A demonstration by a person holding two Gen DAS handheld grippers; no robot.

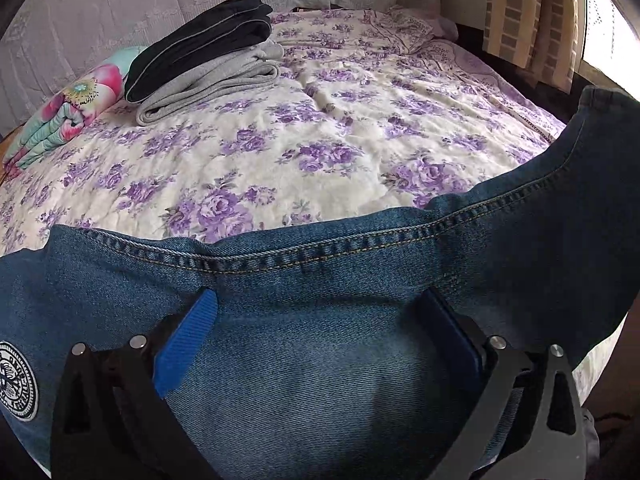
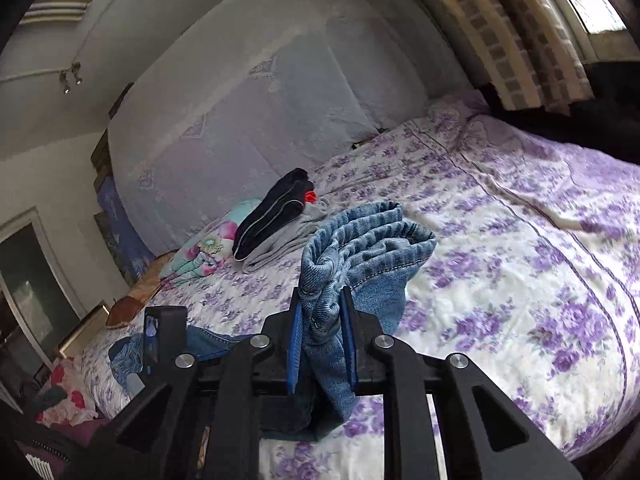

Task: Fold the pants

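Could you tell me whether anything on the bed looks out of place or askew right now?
Only the jeans: they hang bunched from the right gripper, unfolded. The black and grey pants sit neatly stacked.

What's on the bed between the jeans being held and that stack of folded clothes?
Nothing: in the left wrist view only bare floral bedspread separates the jeans from the folded clothes.
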